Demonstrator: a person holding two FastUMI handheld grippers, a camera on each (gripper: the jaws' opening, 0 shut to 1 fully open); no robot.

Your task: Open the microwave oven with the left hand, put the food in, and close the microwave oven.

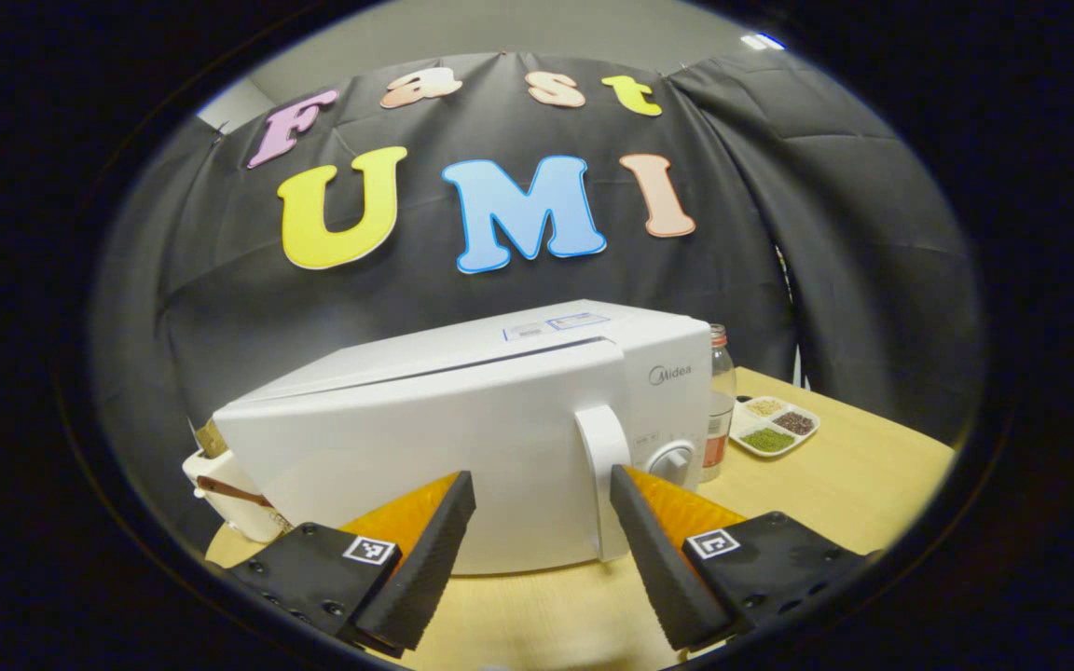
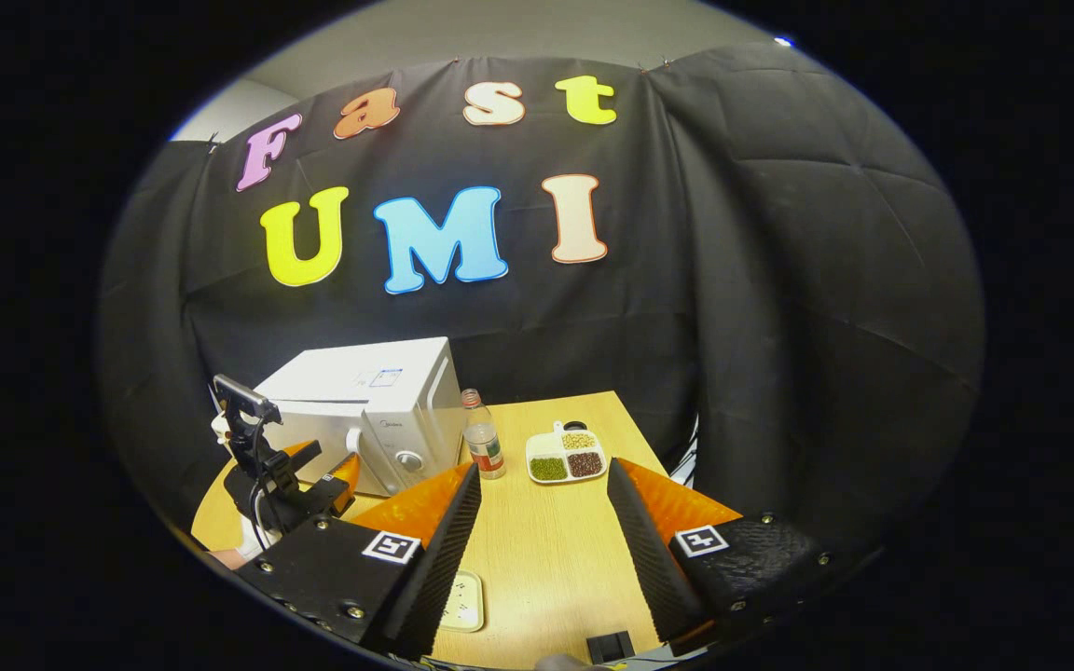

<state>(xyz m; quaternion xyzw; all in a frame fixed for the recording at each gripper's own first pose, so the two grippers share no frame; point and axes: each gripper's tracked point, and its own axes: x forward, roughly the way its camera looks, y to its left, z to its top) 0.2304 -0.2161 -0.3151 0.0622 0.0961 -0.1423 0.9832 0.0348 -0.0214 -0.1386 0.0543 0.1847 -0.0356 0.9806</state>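
Clearly, the microwave oven was judged heavy and rigid, unlikely to shift on the table under a gentle pull, and its door handle, a stiff upright bar that looked smooth and possibly slippery, was taken as the place to grip. In the left gripper view, the left gripper was seen spread wide, nothing held between its fingers; the handle stood just ahead, close to the right-hand finger, though contact could not be confirmed. The door was seen shut. In the right gripper view, the right gripper was likewise parted and empty, and the divided food dish was seen ahead of it, with a bottle ahead to the left.
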